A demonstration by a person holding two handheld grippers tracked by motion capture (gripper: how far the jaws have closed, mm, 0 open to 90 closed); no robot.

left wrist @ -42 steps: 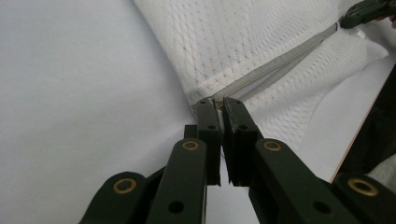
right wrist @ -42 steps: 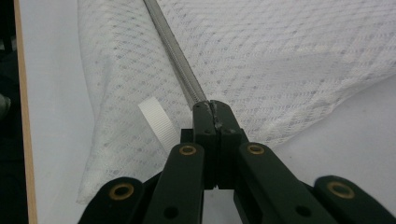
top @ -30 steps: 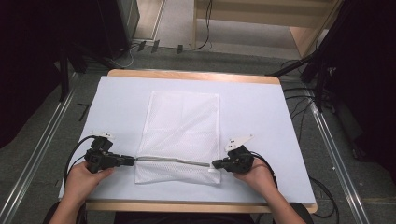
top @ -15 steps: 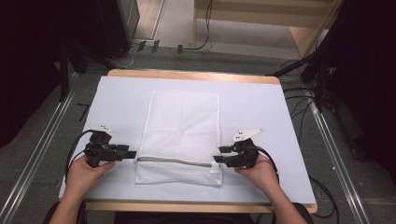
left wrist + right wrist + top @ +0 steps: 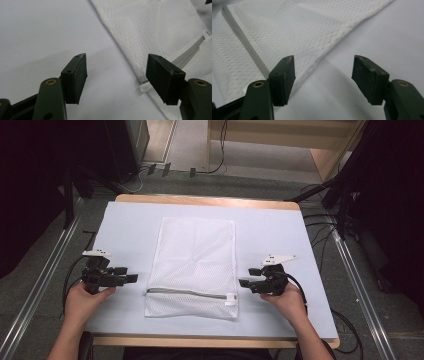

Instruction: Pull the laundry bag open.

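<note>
The flat white mesh zip bag (image 5: 192, 267) lies untouched; the left gripper (image 5: 131, 278) and right gripper (image 5: 245, 283) flank it, jaws just opened, holding nothing.

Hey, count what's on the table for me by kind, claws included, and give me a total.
White mesh laundry bag: 1
Black claws, both open and clear of the bag: 2, the left claw and the right claw
Total: 3
</note>
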